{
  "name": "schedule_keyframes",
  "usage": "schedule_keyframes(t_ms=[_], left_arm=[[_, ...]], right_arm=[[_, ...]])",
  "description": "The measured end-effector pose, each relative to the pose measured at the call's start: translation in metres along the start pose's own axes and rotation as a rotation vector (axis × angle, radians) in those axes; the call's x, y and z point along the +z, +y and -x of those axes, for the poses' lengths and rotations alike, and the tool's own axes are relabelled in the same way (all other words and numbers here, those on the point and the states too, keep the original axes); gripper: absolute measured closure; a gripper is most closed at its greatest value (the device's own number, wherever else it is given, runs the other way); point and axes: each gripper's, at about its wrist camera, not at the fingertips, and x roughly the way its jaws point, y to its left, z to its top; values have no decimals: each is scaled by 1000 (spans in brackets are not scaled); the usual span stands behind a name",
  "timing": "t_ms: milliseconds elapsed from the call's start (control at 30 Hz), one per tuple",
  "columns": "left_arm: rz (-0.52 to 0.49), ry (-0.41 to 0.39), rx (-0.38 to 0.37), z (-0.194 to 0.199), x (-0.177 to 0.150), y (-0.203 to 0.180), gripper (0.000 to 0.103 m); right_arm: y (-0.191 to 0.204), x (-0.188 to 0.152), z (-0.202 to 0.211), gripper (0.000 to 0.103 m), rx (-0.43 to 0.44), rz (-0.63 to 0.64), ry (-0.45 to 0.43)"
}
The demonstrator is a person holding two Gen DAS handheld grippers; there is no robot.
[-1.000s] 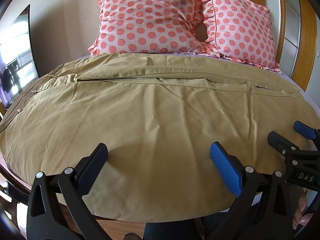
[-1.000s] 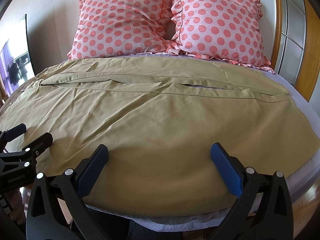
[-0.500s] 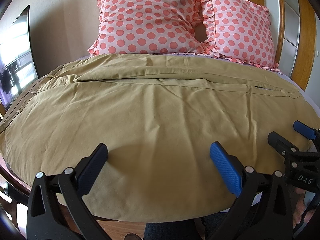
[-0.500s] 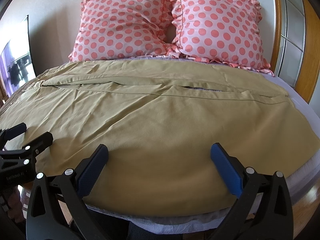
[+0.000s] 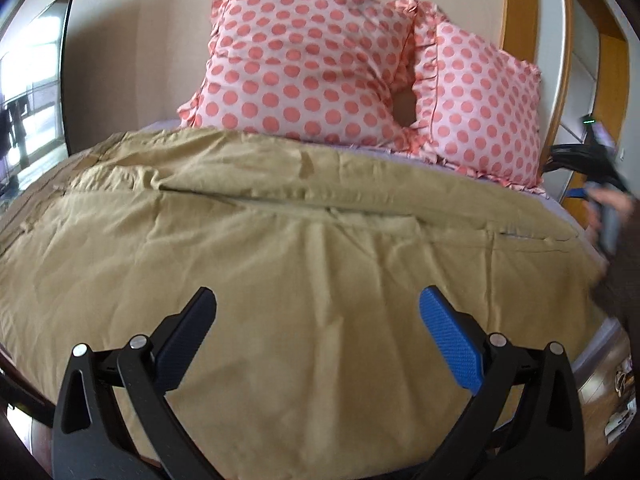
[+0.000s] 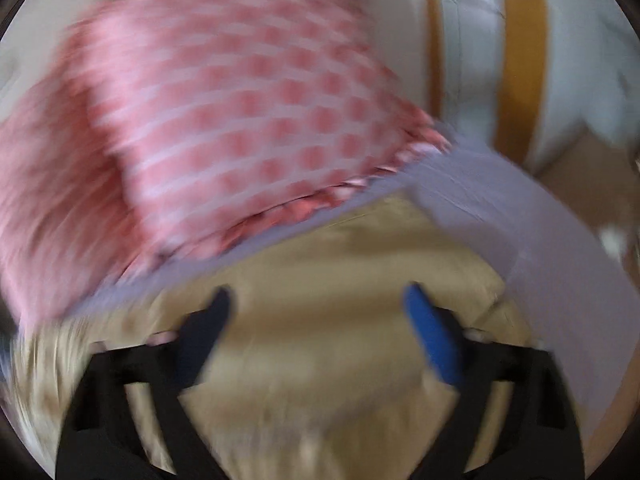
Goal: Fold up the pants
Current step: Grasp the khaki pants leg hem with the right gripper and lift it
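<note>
One claw (image 6: 316, 300) now nearer pillows (image 6: 208, 120).

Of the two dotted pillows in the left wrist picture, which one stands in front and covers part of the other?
The right pillow stands in front. Its frilled edge overlaps the right side of the larger left pillow, which shows its whole left edge and stands higher in the picture.

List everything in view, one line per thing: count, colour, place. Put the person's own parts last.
pants: one pair, khaki, spread flat across the bed.
pillows: two, pink with coral polka dots and ruffled edges, side by side at the head of the bed.
bed sheet: one, pale lilac, showing beyond the pants' edge.
screen: one, dark-framed, against the wall at far left.
left claw: one, black with blue pads, open above the near part of the pants.
right claw: one, black and blue, open, blurred, over the pants near the pillows.
</note>
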Motion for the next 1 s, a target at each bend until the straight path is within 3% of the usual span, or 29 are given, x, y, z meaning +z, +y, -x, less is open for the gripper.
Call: schedule_keyframes(t_ms=[67,233,333,400,467,533,600,700,800,900,1000], left_arm=[[-27,-24,-1,3,2,-2,2],[-72,-50,1,0,7,-3,2],[-80,-34,-1,-10,8,-1,2],[-76,-20,-1,-15,6,0,2],[-63,-8,-11,-21,5,3,2],[-52,3,-18,-24,4,4,2],[-42,7,-23,-25,3,5,2],[-36,-7,-13,-18,3,7,2],[-17,-23,-7,-9,3,13,2],[28,-38,-18,-3,5,21,2],[95,-56,-24,3,8,30,2]], right_arm=[[-7,33,-49,36,-74,-104,80],[1,61,-116,36,-234,-158,117],[3,57,-142,42,-316,-150,169],[5,53,-143,45,-353,-113,141],[-2,50,-142,47,-318,-94,104],[-5,43,-139,57,-304,-69,64],[-14,43,-133,82,-286,-68,37],[-34,41,-125,96,-205,-134,17],[-65,35,-107,98,0,-268,-19],[-90,16,-57,98,194,-310,-117],[-128,-35,21,98,388,-343,-210]])
